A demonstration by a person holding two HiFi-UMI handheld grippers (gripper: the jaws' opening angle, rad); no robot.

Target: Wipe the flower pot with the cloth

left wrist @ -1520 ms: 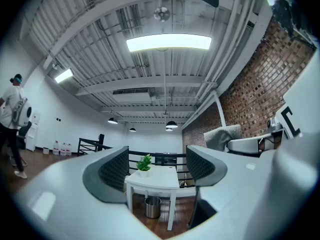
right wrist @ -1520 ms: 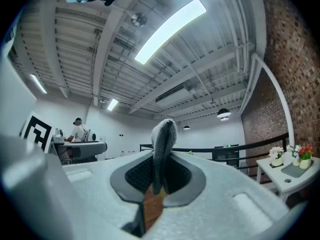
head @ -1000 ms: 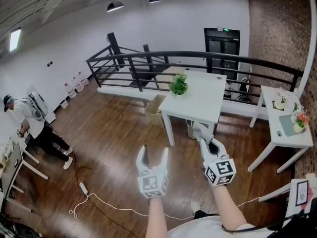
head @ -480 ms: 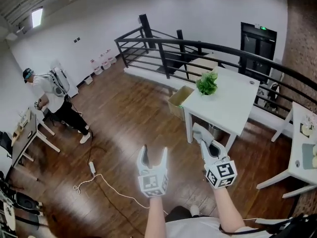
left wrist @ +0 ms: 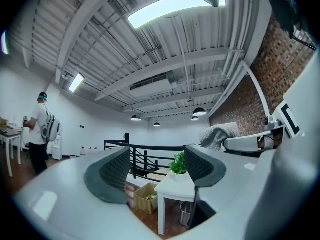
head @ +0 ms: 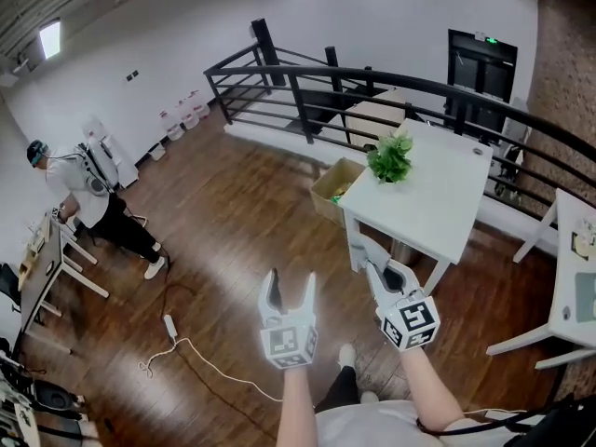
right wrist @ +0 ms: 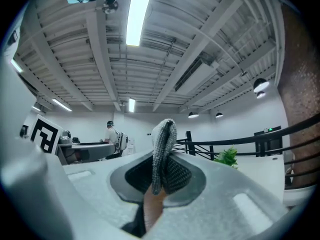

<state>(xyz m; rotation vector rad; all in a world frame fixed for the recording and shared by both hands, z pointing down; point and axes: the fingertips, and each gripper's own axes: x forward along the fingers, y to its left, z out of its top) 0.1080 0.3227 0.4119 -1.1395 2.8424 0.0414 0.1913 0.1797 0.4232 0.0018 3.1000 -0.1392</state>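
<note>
The flower pot with its green plant (head: 390, 156) stands on the far left part of a white table (head: 453, 214), well ahead of both grippers. It also shows in the left gripper view as the plant (left wrist: 178, 164) and in the right gripper view as the plant (right wrist: 228, 156). My right gripper (head: 372, 261) points level toward the table, shut on a folded grey cloth (right wrist: 162, 144) that sticks up between its pads. To its left my left gripper (head: 291, 282) is held level, its jaws apart with nothing between them (left wrist: 156, 166).
A cardboard box (head: 335, 182) sits on the wood floor beside the table, and a black railing (head: 372, 82) runs behind it. A person (head: 84, 194) stands far left by a desk. A cable with a power strip (head: 170, 327) lies on the floor. Another white table (head: 570, 291) is at the right.
The view has swung and advanced, so the table with the plant sits nearer and more to the right. Both grippers went forward with it, in the same pose, the cloth still gripped.
</note>
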